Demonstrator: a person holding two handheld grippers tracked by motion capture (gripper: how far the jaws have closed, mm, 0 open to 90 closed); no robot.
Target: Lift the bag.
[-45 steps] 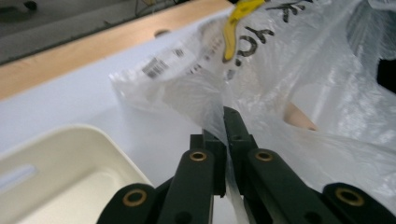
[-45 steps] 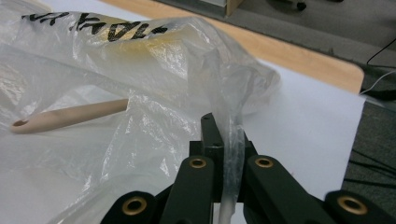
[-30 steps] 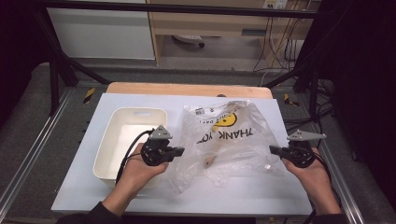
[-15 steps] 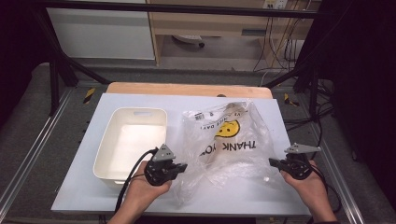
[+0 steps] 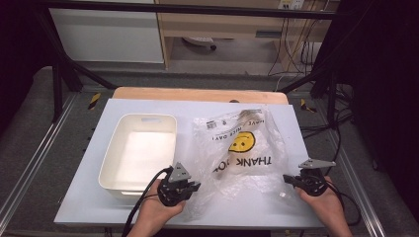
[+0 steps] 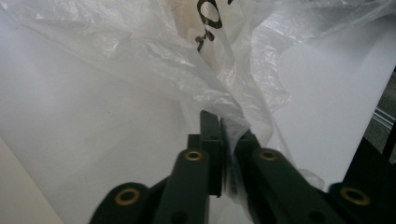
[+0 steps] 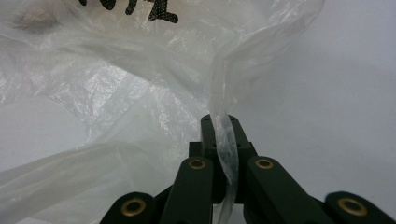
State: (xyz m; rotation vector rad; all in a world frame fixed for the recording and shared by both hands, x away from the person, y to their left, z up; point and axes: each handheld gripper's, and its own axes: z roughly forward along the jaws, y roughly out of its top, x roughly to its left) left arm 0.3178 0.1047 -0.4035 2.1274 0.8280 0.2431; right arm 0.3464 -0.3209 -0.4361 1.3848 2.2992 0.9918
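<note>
A clear plastic bag (image 5: pixel 242 148) printed with a yellow smiley and "THANK YOU" lies crumpled on a pale blue-white table top (image 5: pixel 123 106), just right of a white tub (image 5: pixel 140 150) that sits on the same surface. A wooden strip (image 5: pixel 197 94) runs along the table's far edge. Beyond it are a grey floor, white cabinet fronts (image 5: pixel 106 37), loose cables (image 5: pixel 291 49) and black frame bars (image 5: pixel 64 69).

The left gripper (image 5: pixel 190 187) is at the bag's near left corner; its jaws have just been opening a little, yet a fold of film is still pinched between them (image 6: pixel 224 135). The right gripper (image 5: pixel 288 178) is at the bag's right edge, jaws clamped on a twisted strip of film (image 7: pixel 223 130).
</note>
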